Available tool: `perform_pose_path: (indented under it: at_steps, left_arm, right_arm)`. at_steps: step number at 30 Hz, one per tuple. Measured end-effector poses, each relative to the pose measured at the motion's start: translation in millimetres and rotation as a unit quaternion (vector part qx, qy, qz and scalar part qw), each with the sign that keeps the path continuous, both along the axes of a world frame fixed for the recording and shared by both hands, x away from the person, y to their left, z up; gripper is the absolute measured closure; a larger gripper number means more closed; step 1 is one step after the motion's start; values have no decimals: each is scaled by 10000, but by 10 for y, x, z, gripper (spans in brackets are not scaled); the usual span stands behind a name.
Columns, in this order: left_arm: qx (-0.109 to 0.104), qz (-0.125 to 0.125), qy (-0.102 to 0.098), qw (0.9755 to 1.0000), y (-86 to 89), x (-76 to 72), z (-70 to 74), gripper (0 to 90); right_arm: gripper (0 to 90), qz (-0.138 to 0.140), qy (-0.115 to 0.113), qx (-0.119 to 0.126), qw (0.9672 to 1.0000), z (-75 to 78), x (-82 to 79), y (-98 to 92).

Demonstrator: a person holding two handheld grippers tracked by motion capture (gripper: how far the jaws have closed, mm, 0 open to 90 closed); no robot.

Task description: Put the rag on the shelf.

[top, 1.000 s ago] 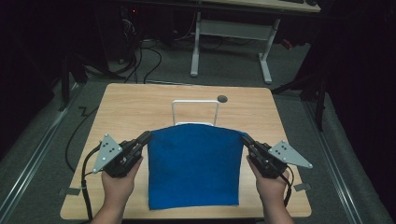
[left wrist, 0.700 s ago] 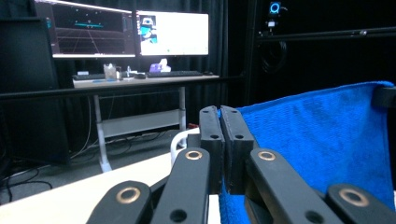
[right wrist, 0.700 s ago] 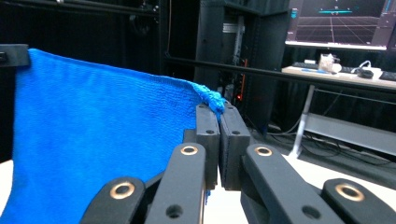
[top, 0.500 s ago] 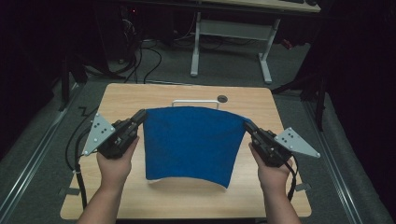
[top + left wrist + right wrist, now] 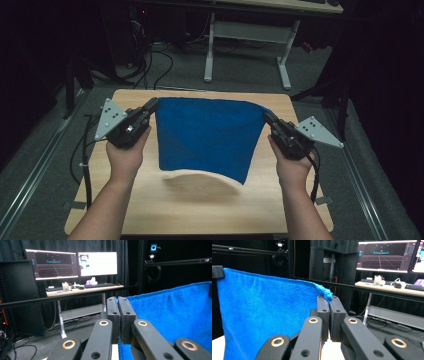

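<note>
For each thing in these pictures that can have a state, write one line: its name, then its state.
blue towel: lifted, hanging spread between both grippers, lower edge off the table.
left gripper: shut on a top corner of the towel.
right gripper: shut on the other top corner.
monitors: switched on.

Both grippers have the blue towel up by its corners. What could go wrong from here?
1. The right gripper pinches only the bunched tip of the blue terry towel; that corner could slip out, leaving the cloth hanging from one side.
2. The left gripper also grips right at the towel's edge, so pulling the hands further apart might tug it free.
3. The towel's lower edge hangs just above the wooden table and could drag or fold under.
</note>
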State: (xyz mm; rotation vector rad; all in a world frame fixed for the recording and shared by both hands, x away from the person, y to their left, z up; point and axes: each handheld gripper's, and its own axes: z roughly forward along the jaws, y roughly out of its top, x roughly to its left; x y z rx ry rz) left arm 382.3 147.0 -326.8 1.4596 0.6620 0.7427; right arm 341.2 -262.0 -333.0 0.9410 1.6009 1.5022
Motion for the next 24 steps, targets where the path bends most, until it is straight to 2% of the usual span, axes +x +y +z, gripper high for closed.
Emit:
perform_pose_path:
  at_steps: [2,7,10,15,16,18,20,24]
  left_arm:
    - [1,-10,68,10000,-38,89,32,889]
    - [78,38,80,9999,-89,209,53,888]
    - [117,57,125,9998,-91,260,57,888]
    - [130,153,360,9991,-69,444,64,888]
    - [130,153,360,9991,-69,444,64,888]
    - [237,236,434,9985,-76,526,70,888]
    - [222,193,496,9983,-72,585,84,890]
    - [344,264,451,9980,-98,652,117,891]
  right_arm:
    - [893,-31,67,27,10000,16,67,-20]
    - [893,-80,146,-62,9998,50,152,-42]
    - [893,-82,183,-27,9998,68,183,-56]
    - [893,-134,224,-60,9996,117,321,-76]
    - [893,-134,224,-60,9996,117,321,-76]
    - [893,-181,276,-123,9994,135,403,-64]
    - [894,-213,290,-146,9992,151,464,-60]
    - [894,-244,310,-158,9991,181,569,-49]
